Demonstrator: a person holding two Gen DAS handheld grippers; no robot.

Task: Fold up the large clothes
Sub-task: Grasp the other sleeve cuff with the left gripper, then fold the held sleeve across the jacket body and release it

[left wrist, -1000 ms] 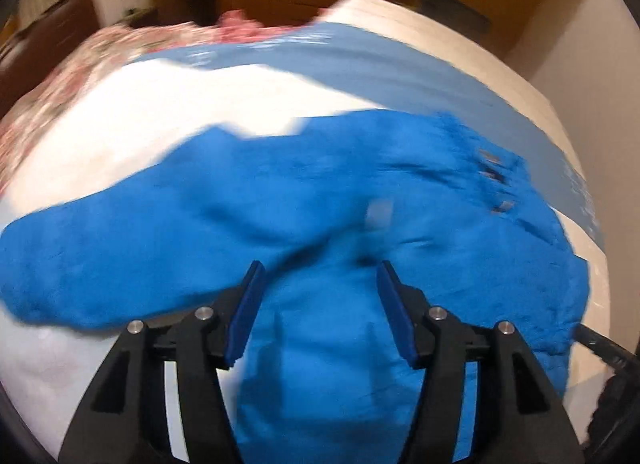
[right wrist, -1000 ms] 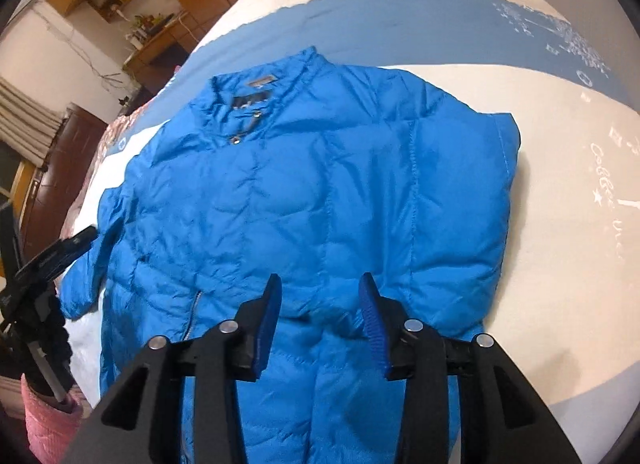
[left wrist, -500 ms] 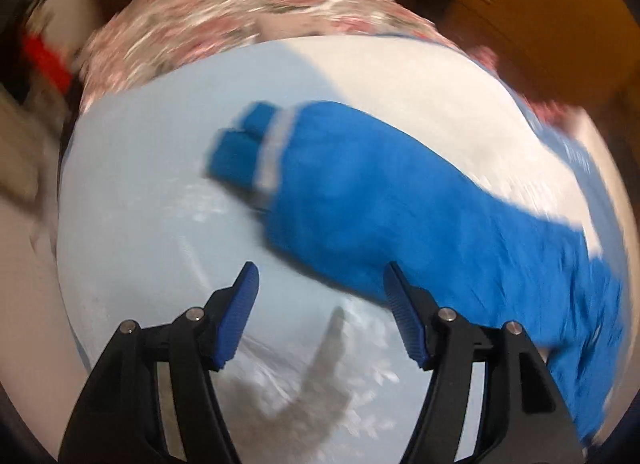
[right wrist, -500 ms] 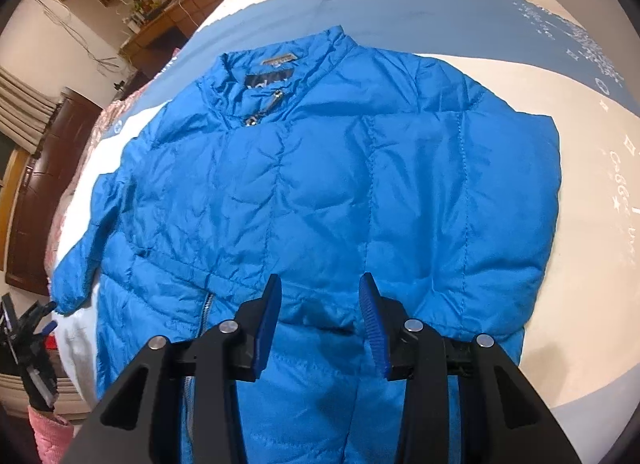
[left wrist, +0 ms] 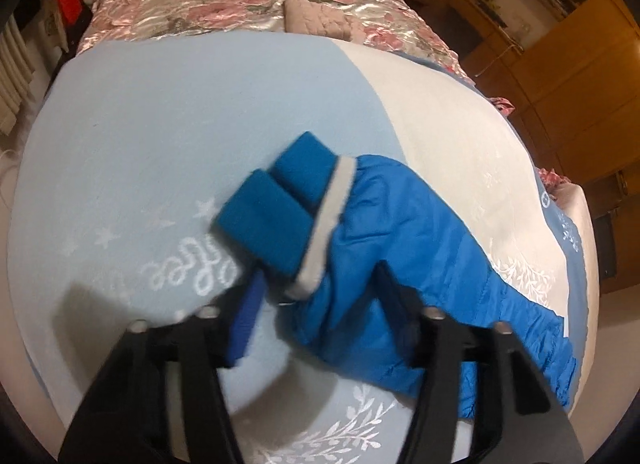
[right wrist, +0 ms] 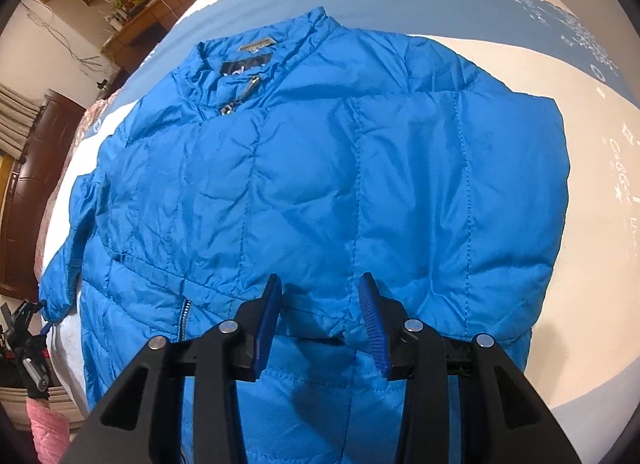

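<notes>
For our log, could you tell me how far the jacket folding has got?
Done: the blue jacket lies flat on the bed. In hand: the left gripper has just been closing its jaws around the sleeve cuff. Left: the folds themselves; the right gripper hovers open.

Left tool (left wrist: 316, 296) closing around blue jacket sleeve cuff (left wrist: 280, 208), pale blue bedspread (left wrist: 160, 112) beneath

We see the jacket (right wrist: 320, 184) flat on the bed (right wrist: 600, 224), collar at its far end, one sleeve (left wrist: 400, 244) stretched sideways from it.
</notes>
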